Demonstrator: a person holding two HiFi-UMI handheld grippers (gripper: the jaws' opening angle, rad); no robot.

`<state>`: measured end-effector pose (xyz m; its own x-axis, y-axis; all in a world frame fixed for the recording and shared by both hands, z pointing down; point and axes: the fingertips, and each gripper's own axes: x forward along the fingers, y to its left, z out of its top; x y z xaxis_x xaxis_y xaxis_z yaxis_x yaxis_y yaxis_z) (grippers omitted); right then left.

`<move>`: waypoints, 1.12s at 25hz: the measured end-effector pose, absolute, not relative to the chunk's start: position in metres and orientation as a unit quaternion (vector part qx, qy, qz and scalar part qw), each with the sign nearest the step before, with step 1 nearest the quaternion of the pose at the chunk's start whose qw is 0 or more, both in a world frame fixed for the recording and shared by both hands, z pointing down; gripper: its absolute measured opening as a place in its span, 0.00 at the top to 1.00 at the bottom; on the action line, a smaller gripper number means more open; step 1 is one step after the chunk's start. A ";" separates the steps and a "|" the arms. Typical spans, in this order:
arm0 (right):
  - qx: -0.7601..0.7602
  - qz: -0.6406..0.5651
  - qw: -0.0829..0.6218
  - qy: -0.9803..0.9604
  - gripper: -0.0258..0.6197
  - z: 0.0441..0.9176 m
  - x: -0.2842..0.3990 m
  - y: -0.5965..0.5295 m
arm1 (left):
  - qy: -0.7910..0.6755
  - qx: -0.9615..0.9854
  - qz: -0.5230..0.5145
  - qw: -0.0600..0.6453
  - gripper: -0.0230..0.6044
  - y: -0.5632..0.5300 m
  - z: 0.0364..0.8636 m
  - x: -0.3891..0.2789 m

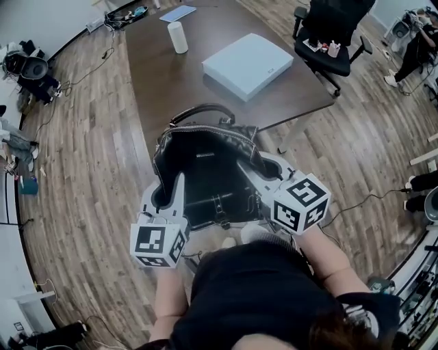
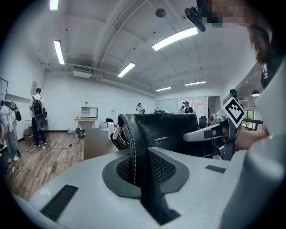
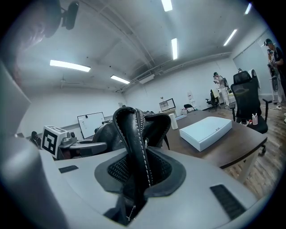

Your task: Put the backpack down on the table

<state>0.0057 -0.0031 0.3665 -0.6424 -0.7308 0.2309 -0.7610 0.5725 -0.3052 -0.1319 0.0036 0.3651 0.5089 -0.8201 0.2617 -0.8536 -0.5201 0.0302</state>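
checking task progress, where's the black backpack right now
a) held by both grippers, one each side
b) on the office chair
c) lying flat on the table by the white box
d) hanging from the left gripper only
a: the left gripper and the right gripper each have their jaws shut on an edge of the open backpack.

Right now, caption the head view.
Left tongs and right tongs grip an open black leather backpack near a dark brown table.

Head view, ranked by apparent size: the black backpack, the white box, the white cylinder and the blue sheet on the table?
1. black backpack, though it is nearest the camera.
2. white box.
3. white cylinder and blue sheet: too alike to rank.
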 end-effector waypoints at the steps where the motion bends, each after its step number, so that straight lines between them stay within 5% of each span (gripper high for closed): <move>1: 0.417 0.191 0.038 -0.888 0.82 0.365 0.011 -0.012 | -0.487 0.863 0.107 0.076 0.87 -0.004 0.364 -0.127; 28: 0.384 0.168 0.004 -0.908 0.82 0.326 0.044 -0.205 | -0.523 0.846 0.103 0.018 0.87 -0.188 0.318 -0.091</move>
<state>0.0445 -0.2052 0.3260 -0.7057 -0.6953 0.1362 -0.6979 0.6492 -0.3025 -0.0910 -0.1884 0.3178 0.4319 -0.8811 0.1926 -0.8886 -0.4523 -0.0764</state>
